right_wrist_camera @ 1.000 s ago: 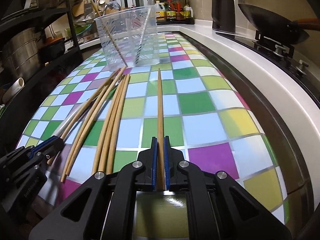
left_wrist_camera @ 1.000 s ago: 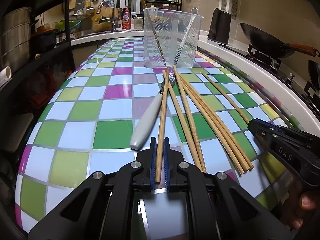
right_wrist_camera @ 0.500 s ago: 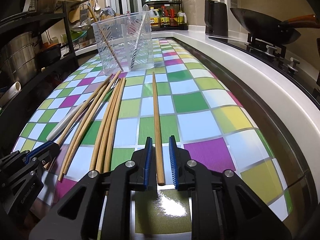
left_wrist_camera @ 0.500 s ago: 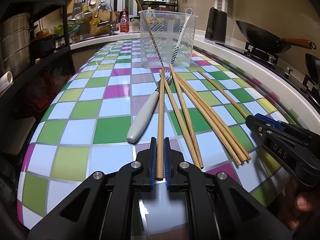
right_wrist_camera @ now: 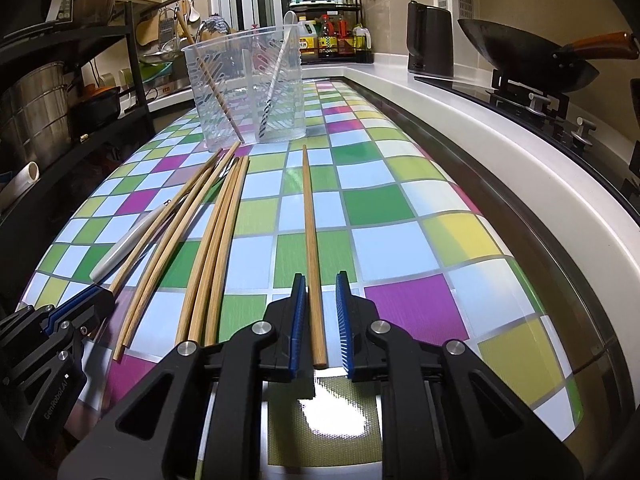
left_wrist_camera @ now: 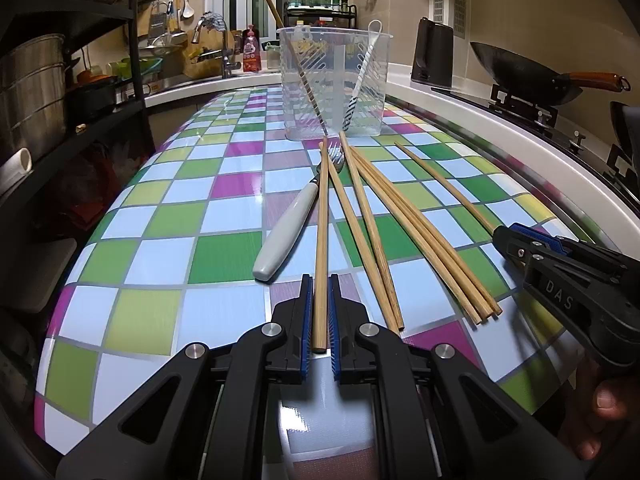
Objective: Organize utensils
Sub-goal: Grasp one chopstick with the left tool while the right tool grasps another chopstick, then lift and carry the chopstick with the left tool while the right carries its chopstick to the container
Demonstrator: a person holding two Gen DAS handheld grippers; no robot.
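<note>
Wooden chopsticks (left_wrist_camera: 372,216) and a white-handled fork (left_wrist_camera: 288,232) lie on the checkered counter (left_wrist_camera: 160,208) before a clear utensil holder (left_wrist_camera: 334,80). The left gripper (left_wrist_camera: 320,316) pinches one chopstick (left_wrist_camera: 321,240); the right gripper (right_wrist_camera: 319,320), marked "DAS", has just been closing around a lone chopstick (right_wrist_camera: 310,232), pads not touching.

On the checkered table (left_wrist_camera: 224,256) before me a clear bin (left_wrist_camera: 334,84) stands at the far end, with a chopstick (left_wrist_camera: 298,66) and a spoon (left_wrist_camera: 362,72) leaning inside it. Nearer, a fork (left_wrist_camera: 288,232) lies left of a fan of loose chopsticks (left_wrist_camera: 404,216). One chopstick (left_wrist_camera: 321,240) crosses the fork's tines and runs back between the jaws of my left gripper (left_wrist_camera: 320,312). To the right, apart from the fan, a single chopstick (right_wrist_camera: 310,240) lies between the jaws of my right gripper (right_wrist_camera: 320,320). A wok (right_wrist_camera: 520,56) sits on the stove beyond the table's right edge.
</note>
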